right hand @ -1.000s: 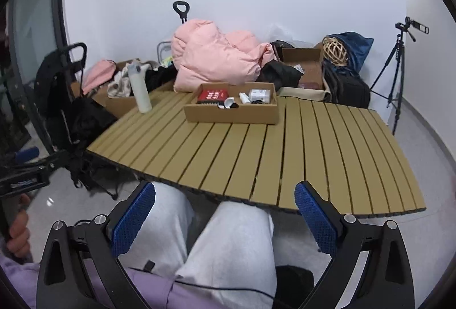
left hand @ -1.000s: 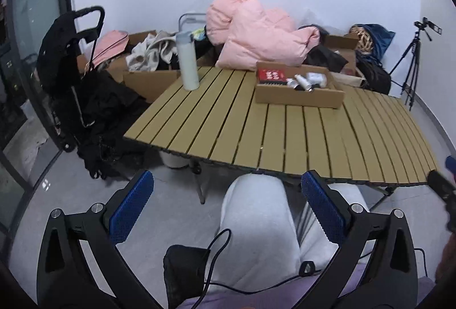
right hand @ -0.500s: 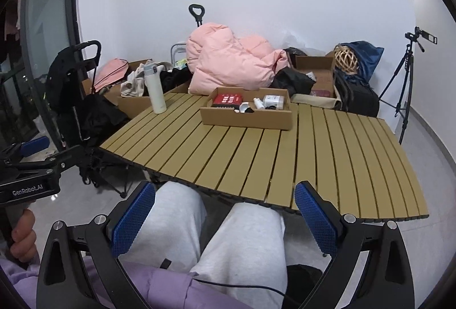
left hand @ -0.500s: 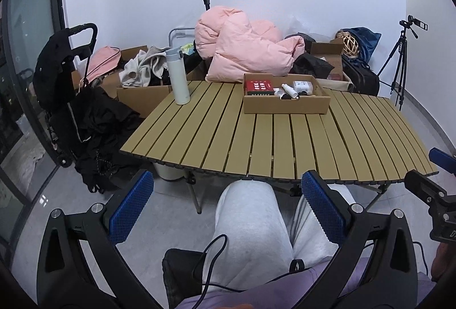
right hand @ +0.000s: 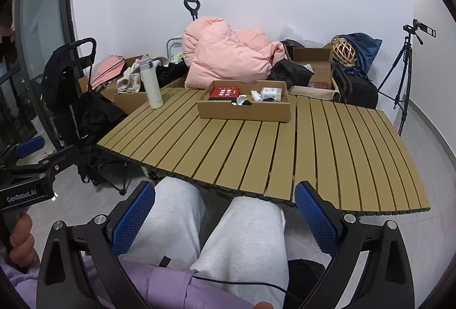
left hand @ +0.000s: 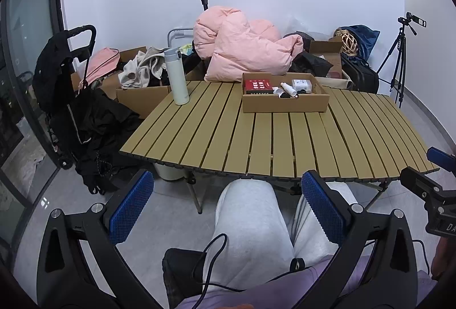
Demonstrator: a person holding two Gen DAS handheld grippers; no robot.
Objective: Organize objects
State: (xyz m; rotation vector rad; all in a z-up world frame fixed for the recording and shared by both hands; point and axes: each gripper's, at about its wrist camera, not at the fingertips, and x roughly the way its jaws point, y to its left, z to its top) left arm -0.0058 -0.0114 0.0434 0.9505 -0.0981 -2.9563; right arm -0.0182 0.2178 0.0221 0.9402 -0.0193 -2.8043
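Left wrist view: left gripper [left hand: 228, 209] spread wide, blue pads [left hand: 131, 206] well apart, nothing between them, touching nothing. It hangs over the person's grey-trousered knees [left hand: 250, 229], short of the table's near edge. Right wrist view: right gripper [right hand: 225, 213] likewise wide apart and empty, also above the knees.

Against half a second ago: both views sit a little closer to the table and slightly higher; the slatted top fills more of each frame. The right gripper's tip shows further into the left view's right edge. Nothing on the table has shifted.

Slatted tan table [left hand: 285, 138] holds two things. Shallow cardboard box [left hand: 285, 104] stands toward the far side, middle of the top. Inside it: a red flat pack [left hand: 258, 86] at the left end, a small white tube [left hand: 287, 88] lying near the middle, a white carton [left hand: 302, 84] at the right, and small dark bits I cannot make out. White flask [left hand: 177, 77] with a grey lid stands upright near the far left corner, well apart from the box.

Behind the table: pink duvet [left hand: 242, 52], cartons of clothes, a tripod [left hand: 399, 58] at right.
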